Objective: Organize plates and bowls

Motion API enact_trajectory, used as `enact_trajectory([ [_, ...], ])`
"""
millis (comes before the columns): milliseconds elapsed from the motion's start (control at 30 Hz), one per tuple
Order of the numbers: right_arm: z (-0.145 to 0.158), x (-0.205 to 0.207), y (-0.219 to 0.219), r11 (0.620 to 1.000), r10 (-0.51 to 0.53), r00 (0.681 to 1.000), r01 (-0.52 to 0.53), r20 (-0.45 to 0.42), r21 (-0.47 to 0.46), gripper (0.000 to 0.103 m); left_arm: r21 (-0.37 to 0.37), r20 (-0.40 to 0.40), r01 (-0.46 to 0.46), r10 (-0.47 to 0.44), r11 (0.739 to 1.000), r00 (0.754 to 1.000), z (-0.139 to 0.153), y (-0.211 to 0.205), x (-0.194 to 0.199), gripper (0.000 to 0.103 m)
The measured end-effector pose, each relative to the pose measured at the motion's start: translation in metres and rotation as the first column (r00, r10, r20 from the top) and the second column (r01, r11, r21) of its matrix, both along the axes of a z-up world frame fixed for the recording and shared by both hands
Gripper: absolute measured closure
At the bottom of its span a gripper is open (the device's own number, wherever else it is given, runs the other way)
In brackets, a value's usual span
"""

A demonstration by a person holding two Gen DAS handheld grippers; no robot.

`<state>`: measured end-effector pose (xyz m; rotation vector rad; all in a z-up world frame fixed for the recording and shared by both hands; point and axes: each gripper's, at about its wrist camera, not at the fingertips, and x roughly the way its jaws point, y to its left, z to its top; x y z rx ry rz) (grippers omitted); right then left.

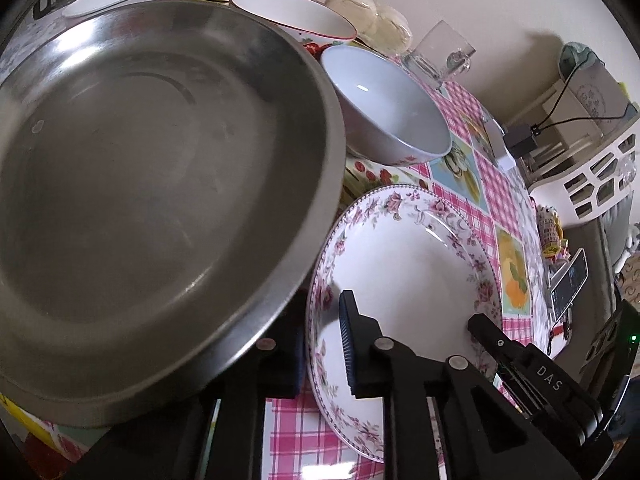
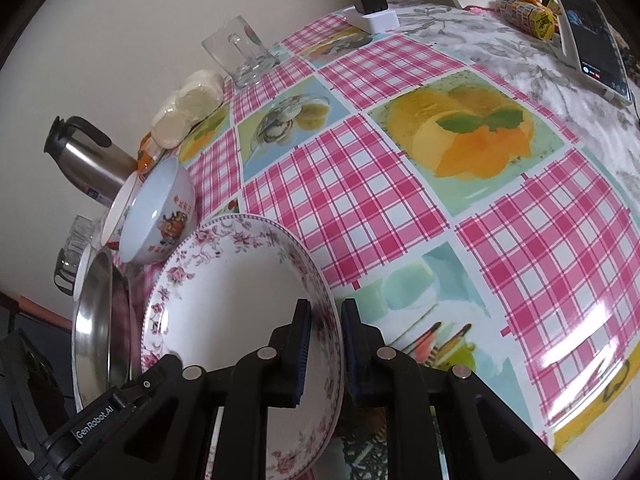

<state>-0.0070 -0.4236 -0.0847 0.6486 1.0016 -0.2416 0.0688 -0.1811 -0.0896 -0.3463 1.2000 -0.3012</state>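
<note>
floral plate, held tilted on edge over the checked cloth of the desk, hollow face turned toward the steel pan. right gripper: jaws closed on the plate's rim, one pad on each face. left gripper: jaws closed on the same plate's opposite rim, just beside the pan's edge. blue-white bowl and red-rimmed bowl stand beyond, near a glass mug.
</note>
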Motion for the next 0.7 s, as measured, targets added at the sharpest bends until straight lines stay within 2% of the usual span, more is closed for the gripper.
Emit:
enact_trajectory([
  [333, 0.0, 0.007, 0.003, 1.0, -0.003, 1.0, 0.003, 0.015, -0.023, 0.087, -0.016, 0.003, 0.001, -0.001, 1.0, 1.0, 0.0, 0.007, -0.002, 0.088],
  [700, 0.011, 0.002, -0.002, 0.999, 0.031, 0.999, -0.031, 0.02, -0.018, 0.089, 0.016, 0.002, 0.024, -0.024, 1.0, 1.0, 0.002, -0.003, -0.001, 0.087],
])
